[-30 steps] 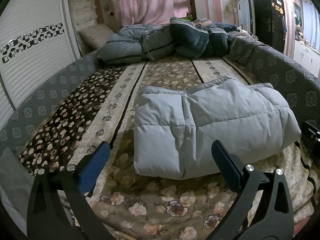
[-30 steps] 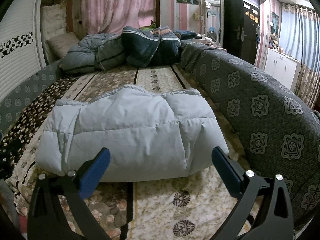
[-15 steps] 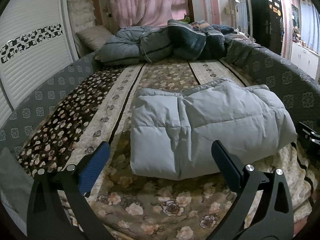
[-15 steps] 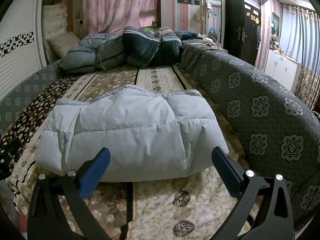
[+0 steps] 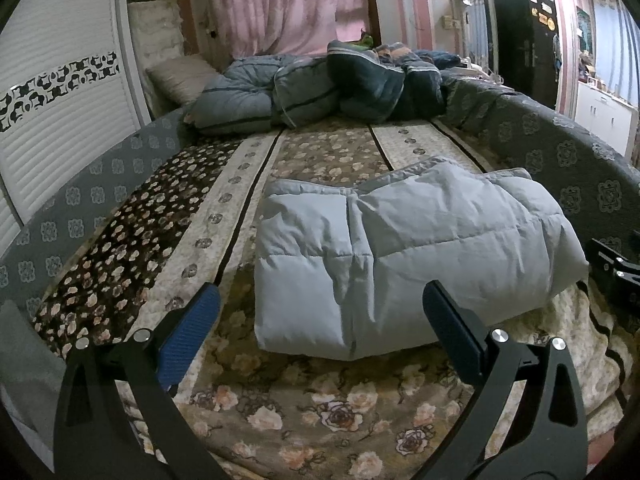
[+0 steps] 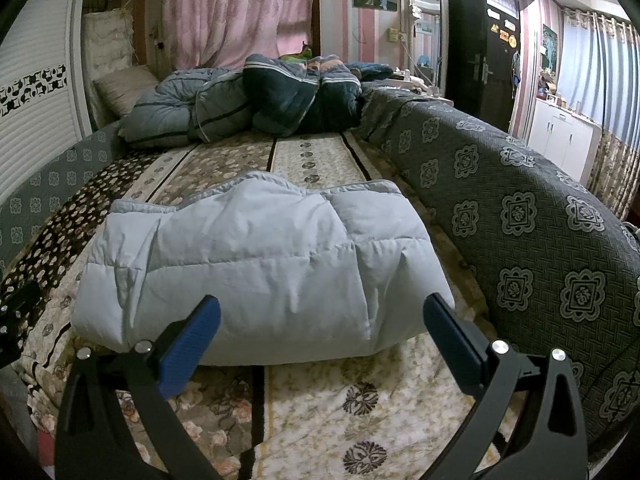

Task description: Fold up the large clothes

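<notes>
A pale blue padded jacket (image 5: pixel 408 256) lies folded into a thick rectangle on the flowered bed cover (image 5: pixel 320 408). It fills the middle of the right wrist view as the same jacket (image 6: pixel 260 264). My left gripper (image 5: pixel 320 320) is open, a little short of the jacket's near edge, with nothing between its fingers. My right gripper (image 6: pixel 320 324) is open too, just in front of the jacket's near fold and not touching it. The right gripper's black frame (image 5: pixel 616 272) shows at the right edge of the left wrist view.
Rumpled dark and grey-blue quilts (image 6: pixel 248 100) and a pillow (image 5: pixel 180 76) are piled at the head of the bed. A grey patterned padded side (image 6: pixel 520 232) runs along the right. A white slatted wardrobe (image 5: pixel 52 120) stands at the left, a dark door (image 6: pixel 480 52) beyond.
Both grippers have drawn back and lifted slightly, so the jacket sits a bit farther off. The jacket has not moved and both grippers stay open.
</notes>
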A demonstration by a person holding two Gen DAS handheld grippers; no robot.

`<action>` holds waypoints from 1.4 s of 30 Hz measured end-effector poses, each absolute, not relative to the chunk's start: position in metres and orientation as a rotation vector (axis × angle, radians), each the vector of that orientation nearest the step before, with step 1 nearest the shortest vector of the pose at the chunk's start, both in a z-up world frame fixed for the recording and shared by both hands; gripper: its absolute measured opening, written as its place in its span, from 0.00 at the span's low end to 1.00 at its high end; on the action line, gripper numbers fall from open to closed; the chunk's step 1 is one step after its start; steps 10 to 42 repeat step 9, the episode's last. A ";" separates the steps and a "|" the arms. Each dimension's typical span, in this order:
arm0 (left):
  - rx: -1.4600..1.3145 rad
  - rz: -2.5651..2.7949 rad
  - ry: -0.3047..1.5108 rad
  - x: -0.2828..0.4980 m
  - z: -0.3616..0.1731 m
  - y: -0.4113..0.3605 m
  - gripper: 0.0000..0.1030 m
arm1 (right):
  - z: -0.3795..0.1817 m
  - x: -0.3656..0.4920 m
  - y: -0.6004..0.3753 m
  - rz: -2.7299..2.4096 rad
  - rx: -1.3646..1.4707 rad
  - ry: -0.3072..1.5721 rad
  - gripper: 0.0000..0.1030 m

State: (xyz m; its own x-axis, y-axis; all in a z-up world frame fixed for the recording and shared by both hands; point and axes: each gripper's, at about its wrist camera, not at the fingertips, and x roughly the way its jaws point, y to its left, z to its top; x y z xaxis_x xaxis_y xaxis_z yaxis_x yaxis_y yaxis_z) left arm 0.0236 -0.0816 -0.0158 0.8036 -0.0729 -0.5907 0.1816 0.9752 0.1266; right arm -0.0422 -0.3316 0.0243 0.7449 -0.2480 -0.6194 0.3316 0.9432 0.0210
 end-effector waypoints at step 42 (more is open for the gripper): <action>0.165 -0.128 0.648 0.025 -0.017 -0.078 0.97 | 0.024 -0.042 -0.332 -0.316 0.130 0.658 0.98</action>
